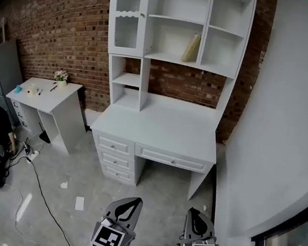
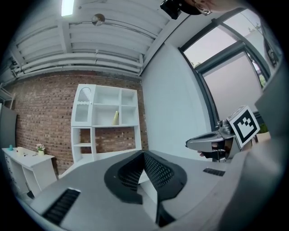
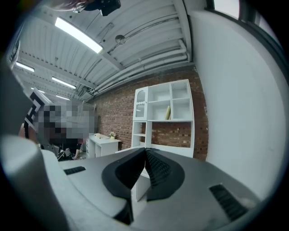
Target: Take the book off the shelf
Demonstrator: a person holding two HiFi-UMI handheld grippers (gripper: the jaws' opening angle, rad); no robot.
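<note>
Both your left gripper (image 1: 133,202) and right gripper (image 1: 193,214) had jaws together, empty; the book (image 1: 191,48) leaned on the white shelf (image 1: 170,59) against a brick wall (image 1: 58,29).

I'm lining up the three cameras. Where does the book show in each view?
Head view: the book leans in the shelf unit, lower middle compartment, upper centre.
Left gripper view: left of centre, same compartment.
Right gripper view: right of centre, same compartment.
Shared landmark: the arched glass door left of it.
</note>
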